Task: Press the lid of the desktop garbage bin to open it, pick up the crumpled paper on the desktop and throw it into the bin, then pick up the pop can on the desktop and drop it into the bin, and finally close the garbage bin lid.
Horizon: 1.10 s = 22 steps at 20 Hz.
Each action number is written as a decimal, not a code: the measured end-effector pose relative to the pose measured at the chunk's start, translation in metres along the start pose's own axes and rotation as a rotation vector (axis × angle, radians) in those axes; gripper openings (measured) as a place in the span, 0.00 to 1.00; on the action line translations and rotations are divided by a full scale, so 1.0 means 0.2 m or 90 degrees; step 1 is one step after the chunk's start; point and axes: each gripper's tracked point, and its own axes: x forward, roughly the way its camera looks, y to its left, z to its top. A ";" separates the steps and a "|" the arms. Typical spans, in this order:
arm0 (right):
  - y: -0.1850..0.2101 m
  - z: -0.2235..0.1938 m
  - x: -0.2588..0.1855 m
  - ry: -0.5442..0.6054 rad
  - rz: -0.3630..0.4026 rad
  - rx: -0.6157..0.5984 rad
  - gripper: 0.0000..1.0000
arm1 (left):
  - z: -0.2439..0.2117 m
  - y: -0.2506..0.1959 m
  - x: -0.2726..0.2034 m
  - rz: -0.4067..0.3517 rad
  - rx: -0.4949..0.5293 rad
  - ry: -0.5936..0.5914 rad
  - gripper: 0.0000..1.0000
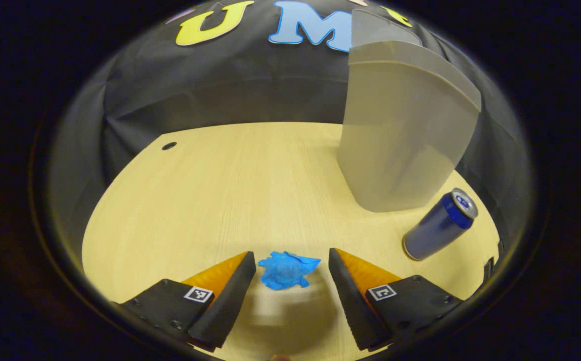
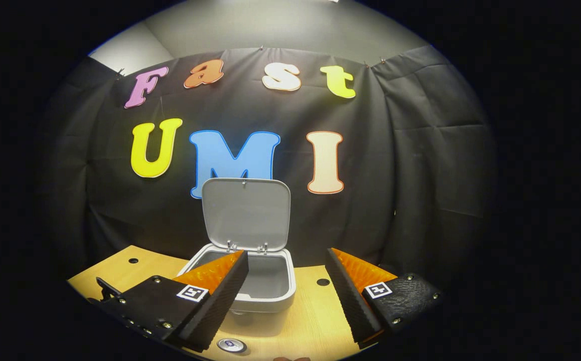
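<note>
Fig.: my left gripper [image 1: 292, 273], jaws wide apart w/ nothing held, straddles the blue crumpled paper [image 1: 286, 269], which lies on the wooden desktop [image 1: 210, 200] between the fingers, untouched. Paper looks light, soft, springy; I'd pinch across its bulk, not a stray flap. Pop can [image 1: 439, 224] stands near the bin [image 1: 401, 130]. My right gripper [image 2: 286, 281], likewise open & empty, hovers before the bin w/ lid [image 2: 246, 213] up.

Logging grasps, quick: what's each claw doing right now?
Left claw: open, crumpled paper between its fingers, not gripped.
Right claw: open, holding nothing.
</note>
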 end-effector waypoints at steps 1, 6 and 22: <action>0.00 0.00 0.00 0.001 -0.002 -0.001 0.98 | -0.01 0.02 0.01 0.004 -0.004 0.007 0.96; -0.03 -0.01 0.00 0.006 -0.010 0.001 0.98 | -0.09 0.06 0.05 0.013 0.000 0.029 0.97; -0.03 -0.10 -0.03 0.034 -0.002 -0.004 0.98 | -0.06 0.03 0.09 0.044 0.045 0.010 0.46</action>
